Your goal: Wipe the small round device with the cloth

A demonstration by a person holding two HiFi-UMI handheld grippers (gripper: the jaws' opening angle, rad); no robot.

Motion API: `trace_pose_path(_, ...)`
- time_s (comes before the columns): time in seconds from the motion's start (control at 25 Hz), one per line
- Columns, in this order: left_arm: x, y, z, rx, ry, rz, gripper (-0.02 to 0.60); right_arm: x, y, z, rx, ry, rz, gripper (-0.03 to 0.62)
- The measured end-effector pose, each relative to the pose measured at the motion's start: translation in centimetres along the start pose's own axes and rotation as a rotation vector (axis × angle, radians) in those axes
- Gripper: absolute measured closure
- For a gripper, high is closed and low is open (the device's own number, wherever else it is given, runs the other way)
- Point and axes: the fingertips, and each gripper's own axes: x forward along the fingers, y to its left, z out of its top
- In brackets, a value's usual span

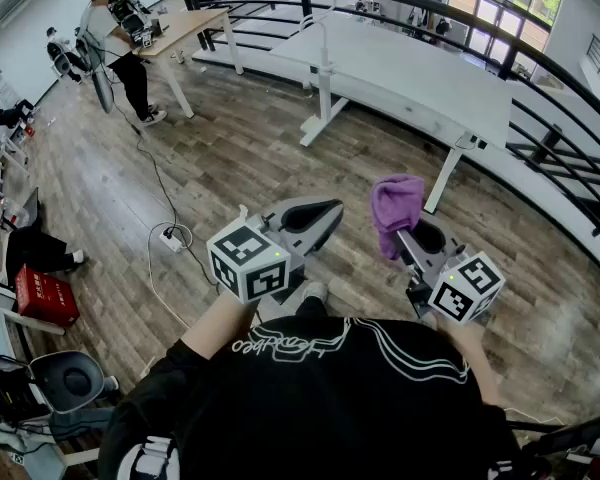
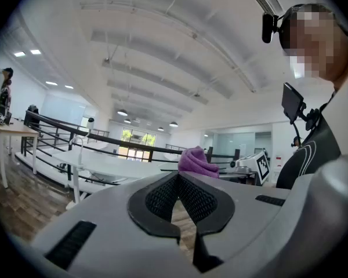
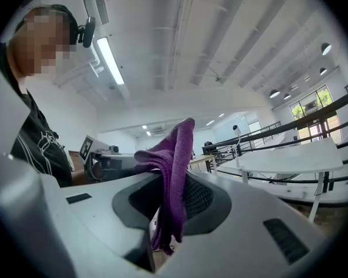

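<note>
- Left hand-held gripper (image 2: pixel 178 176): grey shell, black ribbed pads, jaws together at the tips, nothing between them.
- Right hand-held gripper (image 3: pixel 181 178): clamped on the purple cloth (image 3: pixel 177 149), a soft, nubby fold bunched above the jaws with its ends dangling below.
- Both are held above the wood-plank floor (image 1: pixel 230 148); a white surface (image 1: pixel 410 68) lies beyond, its far edge cut off.

Nothing we can actually read here. White cursive lettering (image 1: pixel 290 346) runs across the black shirt (image 1: pixel 310 408), but we can't make out the word. The red box (image 1: pixel 46 296) left of the shirt has print too small for us. The cubes on the left gripper (image 1: pixel 315 215) and right gripper (image 1: pixel 423 235), just above the shirt, show only square black-and-white codes.
</note>
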Motion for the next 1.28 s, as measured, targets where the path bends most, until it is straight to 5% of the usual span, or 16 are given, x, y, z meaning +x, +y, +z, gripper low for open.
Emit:
trace_pose_path(0.28,-0.6,1.5,0.1,-0.012,-0.016,0.035,0.574,1.7,-0.3,0.0,0.008,0.000,0.023,0.522)
trace_pose_path(0.68,-0.1,10.7,-1.2,-0.064,-0.022,0.059,0.574,10.5,-3.9,-2.0,0.060,0.036,0.059,0.522)
trace_pose_path(1.28,5.8,41.6,2.3,-0.076,0.054,-0.028,0.574,38.1,-18.5,-2.5,0.164,0.076,-0.046,0.522)
